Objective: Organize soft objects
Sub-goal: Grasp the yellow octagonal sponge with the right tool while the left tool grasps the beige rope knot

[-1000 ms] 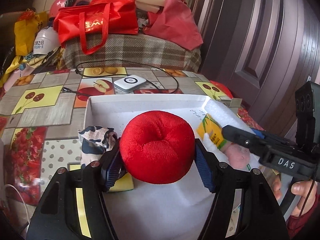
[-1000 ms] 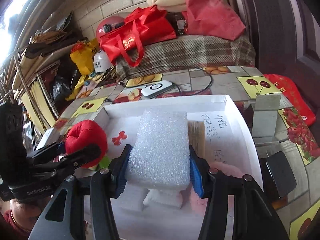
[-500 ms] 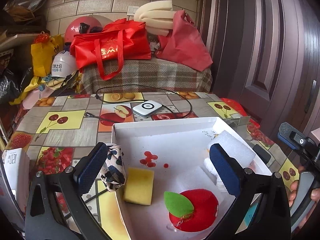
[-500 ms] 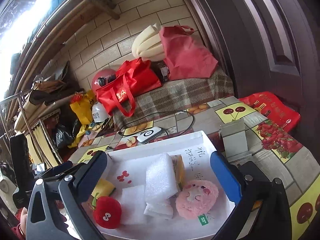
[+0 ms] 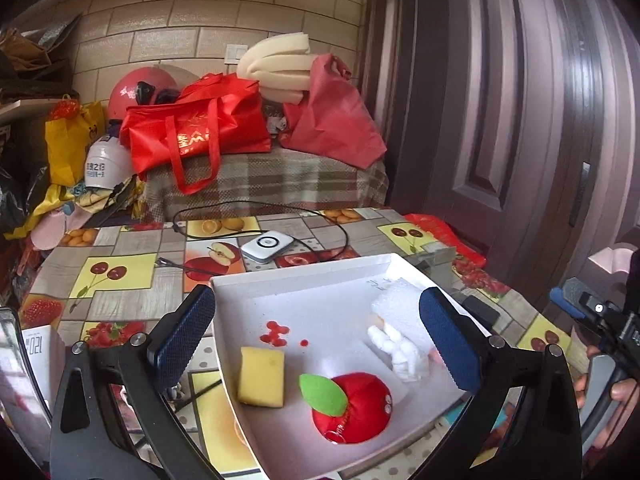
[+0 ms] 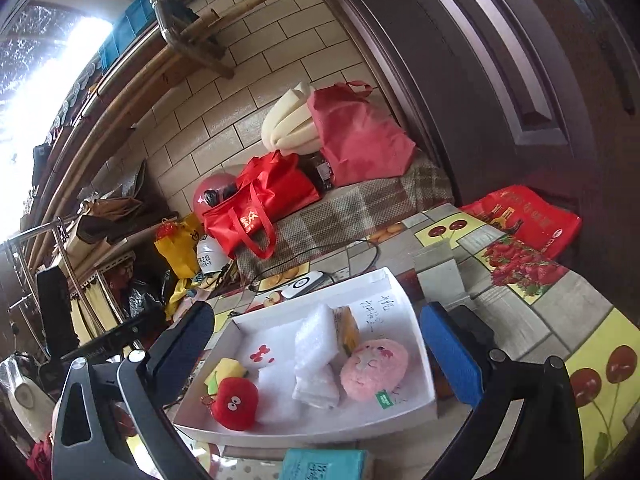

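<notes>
Soft objects are sitting together in the shallow white cardboard tray (image 5: 304, 280) on the fruit-patterned tablecloth (image 5: 120, 276). From the left wrist view I am seeing the red plush apple with a green felt leaf (image 5: 352, 408) lying near the tray's front edge, the yellow rectangular sponge (image 5: 262, 376) just beside it, and the white foam block (image 5: 396, 312) leaning over toward the far right corner. From the right wrist view I am noting the round pink plush face (image 6: 374, 368) resting beside that foam block, with a smaller white foam piece (image 6: 316, 388) in front of it. I am holding the left gripper (image 5: 316, 340) with its jaws standing wide and nothing between the pads; the right gripper (image 6: 316, 352) is likewise spread wide and carrying nothing. Both are hovering above the tray, apart from its contents. A white charging puck with a black cable (image 5: 268, 246) is lying beyond the tray's far edge.
</notes>
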Action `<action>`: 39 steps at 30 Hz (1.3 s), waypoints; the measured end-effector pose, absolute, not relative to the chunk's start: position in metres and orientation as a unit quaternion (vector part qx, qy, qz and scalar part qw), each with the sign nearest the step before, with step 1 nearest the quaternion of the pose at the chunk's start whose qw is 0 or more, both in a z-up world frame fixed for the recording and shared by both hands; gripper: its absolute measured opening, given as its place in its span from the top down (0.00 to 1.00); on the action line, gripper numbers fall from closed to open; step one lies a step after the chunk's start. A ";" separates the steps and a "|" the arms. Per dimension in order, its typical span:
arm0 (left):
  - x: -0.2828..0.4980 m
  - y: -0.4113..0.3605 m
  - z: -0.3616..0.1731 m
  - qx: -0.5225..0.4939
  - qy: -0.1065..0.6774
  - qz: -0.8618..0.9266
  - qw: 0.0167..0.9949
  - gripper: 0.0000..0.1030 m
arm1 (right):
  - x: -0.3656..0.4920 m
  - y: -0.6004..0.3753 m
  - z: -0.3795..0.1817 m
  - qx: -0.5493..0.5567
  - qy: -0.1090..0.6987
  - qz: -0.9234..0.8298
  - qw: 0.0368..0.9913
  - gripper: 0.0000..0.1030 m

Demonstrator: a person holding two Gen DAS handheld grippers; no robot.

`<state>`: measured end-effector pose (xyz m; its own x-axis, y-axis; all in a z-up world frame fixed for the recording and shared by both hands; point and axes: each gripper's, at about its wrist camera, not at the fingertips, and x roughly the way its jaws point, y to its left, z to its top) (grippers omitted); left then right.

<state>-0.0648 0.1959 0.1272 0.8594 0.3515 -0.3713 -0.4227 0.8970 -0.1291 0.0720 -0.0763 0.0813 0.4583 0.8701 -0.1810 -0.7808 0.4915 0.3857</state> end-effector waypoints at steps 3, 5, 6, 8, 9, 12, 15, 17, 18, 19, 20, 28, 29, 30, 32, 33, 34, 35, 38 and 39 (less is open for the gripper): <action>-0.076 0.174 0.114 -0.084 0.201 0.145 0.965 0.00 | 0.071 -0.084 0.073 0.100 0.198 0.483 0.847 0.00; -0.084 0.159 0.098 -0.078 0.234 0.102 0.964 0.00 | 0.068 -0.088 0.066 0.084 0.218 0.487 0.841 0.00; -0.088 0.153 0.089 -0.079 0.250 0.080 0.962 0.00 | 0.064 -0.090 0.061 0.077 0.231 0.496 0.834 0.00; -0.095 0.141 0.071 -0.083 0.284 0.038 0.954 0.00 | 0.053 -0.092 0.050 0.066 0.255 0.514 0.816 0.00; -0.099 0.135 0.062 -0.084 0.296 0.019 0.951 0.00 | 0.045 -0.091 0.045 0.057 0.267 0.526 0.805 0.00; -0.101 0.114 0.042 -0.061 0.329 -0.017 0.942 0.00 | 0.019 -0.081 0.032 0.013 0.289 0.545 0.787 0.00; -0.095 0.093 0.028 -0.026 0.365 -0.040 0.930 0.00 | 0.000 -0.063 0.020 -0.045 0.321 0.544 0.774 0.00; -0.093 0.085 0.024 -0.016 0.378 -0.059 0.924 0.00 | -0.006 -0.056 0.013 -0.063 0.337 0.540 0.769 0.00; -0.094 0.082 0.023 -0.017 0.381 -0.069 0.922 0.00 | -0.007 -0.053 0.011 -0.070 0.343 0.539 0.766 0.00; -0.093 0.081 0.022 -0.021 0.386 -0.077 0.919 0.00 | -0.008 -0.051 0.010 -0.075 0.346 0.539 0.764 0.00; -0.092 0.080 0.021 -0.026 0.391 -0.080 0.917 0.00 | -0.009 -0.049 0.009 -0.080 0.348 0.536 0.765 0.00; -0.086 0.077 0.010 -0.032 0.422 -0.087 0.902 0.17 | -0.008 -0.041 0.003 -0.094 0.363 0.534 0.758 0.25; -0.086 0.076 0.009 -0.030 0.422 -0.088 0.902 0.17 | -0.008 -0.041 0.003 -0.093 0.365 0.536 0.756 0.29; -0.084 0.075 0.009 -0.028 0.423 -0.089 0.901 0.17 | -0.008 -0.040 0.002 -0.094 0.367 0.536 0.755 0.34; -0.083 0.073 0.007 -0.024 0.425 -0.087 0.901 0.23 | -0.009 -0.040 0.002 -0.096 0.367 0.537 0.754 0.38; -0.084 0.074 0.007 -0.024 0.424 -0.087 0.901 0.28 | -0.010 -0.040 0.003 -0.096 0.364 0.538 0.754 0.39; -0.084 0.075 0.007 -0.026 0.423 -0.087 0.902 0.36 | -0.012 -0.042 0.005 -0.097 0.358 0.540 0.756 0.41; -0.085 0.077 0.008 -0.029 0.421 -0.085 0.903 0.40 | -0.013 -0.043 0.007 -0.098 0.350 0.540 0.759 0.41; -0.086 0.084 0.009 -0.043 0.416 -0.081 0.905 0.57 | -0.016 -0.054 0.021 -0.086 0.311 0.540 0.777 0.42; -0.086 0.086 0.009 -0.047 0.415 -0.080 0.905 0.59 | -0.014 -0.060 0.027 -0.074 0.295 0.536 0.787 0.42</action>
